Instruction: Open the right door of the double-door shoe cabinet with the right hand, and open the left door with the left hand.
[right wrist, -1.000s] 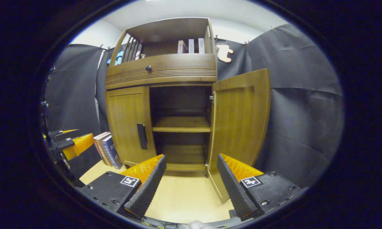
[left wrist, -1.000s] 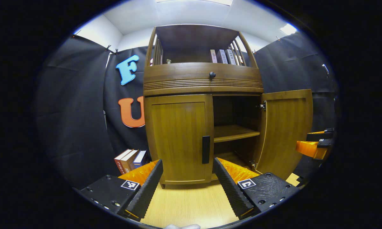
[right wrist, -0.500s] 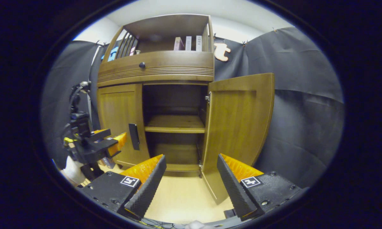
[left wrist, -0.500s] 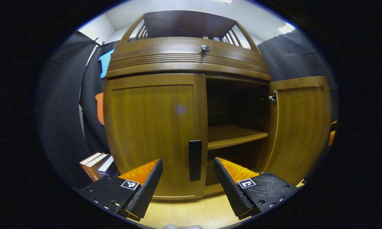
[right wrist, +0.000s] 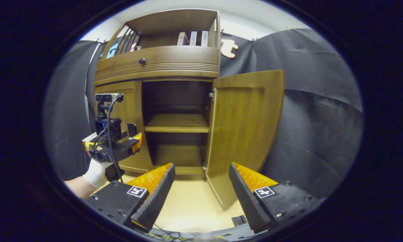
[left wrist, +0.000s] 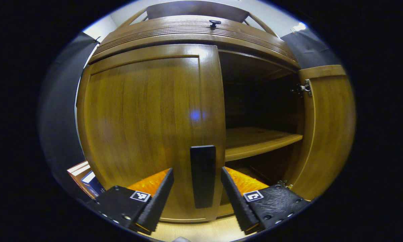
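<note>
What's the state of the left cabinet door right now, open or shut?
Shut. The left door sits flush under the drawer front, its black handle between the open left tongs, untouched. The right door is swung wide open.

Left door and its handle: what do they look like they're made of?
Left door: looks like brown wood or wood veneer with a glossy varnish; vertical grain and a light reflection show. Handle: a matte black bar, likely plastic or painted metal; I cannot tell which.
</note>
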Demonstrator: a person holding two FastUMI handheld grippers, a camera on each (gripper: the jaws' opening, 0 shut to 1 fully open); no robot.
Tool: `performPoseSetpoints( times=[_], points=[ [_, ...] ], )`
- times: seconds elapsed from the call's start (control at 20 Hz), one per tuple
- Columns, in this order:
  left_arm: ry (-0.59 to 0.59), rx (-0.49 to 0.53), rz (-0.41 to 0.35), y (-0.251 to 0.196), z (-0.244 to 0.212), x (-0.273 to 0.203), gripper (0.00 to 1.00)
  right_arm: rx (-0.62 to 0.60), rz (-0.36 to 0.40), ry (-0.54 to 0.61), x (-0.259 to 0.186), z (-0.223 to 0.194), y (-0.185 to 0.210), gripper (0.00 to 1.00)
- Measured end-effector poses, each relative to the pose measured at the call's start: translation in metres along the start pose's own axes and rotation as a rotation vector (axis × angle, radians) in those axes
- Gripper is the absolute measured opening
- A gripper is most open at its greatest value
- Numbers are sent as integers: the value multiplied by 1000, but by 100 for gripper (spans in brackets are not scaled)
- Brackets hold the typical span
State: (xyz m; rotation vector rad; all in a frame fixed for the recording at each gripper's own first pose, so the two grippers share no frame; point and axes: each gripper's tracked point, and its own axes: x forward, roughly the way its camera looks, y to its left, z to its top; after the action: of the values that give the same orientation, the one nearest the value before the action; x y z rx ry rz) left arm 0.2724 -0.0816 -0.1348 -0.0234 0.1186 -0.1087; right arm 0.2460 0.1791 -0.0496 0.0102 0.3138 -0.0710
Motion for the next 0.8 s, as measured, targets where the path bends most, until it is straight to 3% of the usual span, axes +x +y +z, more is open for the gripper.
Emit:
performPoseSetpoints(
  times=[0.1,0.25,0.45,0.5,0.55,0.6,0.65,0.7,0.8],
  points=[
    [21,2,-1,-2,-5,0,57,6,8,6,-1,-3,2,100],
    [13,26,-1,-1,-4,4,54,12,10,16,-2,-10,1,100],
    [11,0,-4,-5,-4,4,30,22,19,21,-7,-14,2,100],
    [13,-6,-14,-7,-4,3,30,24,22,20,-9,-15,2,100],
    [14,-15,-27,-9,-5,2,39,27,29,22,-10,-17,3,100],
    [19,-22,-40,-10,-5,1,30,28,34,27,-11,-20,3,100],
    [26,-28,-50,-10,-7,-2,39,28,35,29,-12,-21,3,100],
    [31,-29,-51,-11,-7,-6,30,28,38,33,-13,-24,3,100],
    [27,-13,-49,-8,-8,-14,30,32,48,43,-16,-30,5,100]
  ],
)
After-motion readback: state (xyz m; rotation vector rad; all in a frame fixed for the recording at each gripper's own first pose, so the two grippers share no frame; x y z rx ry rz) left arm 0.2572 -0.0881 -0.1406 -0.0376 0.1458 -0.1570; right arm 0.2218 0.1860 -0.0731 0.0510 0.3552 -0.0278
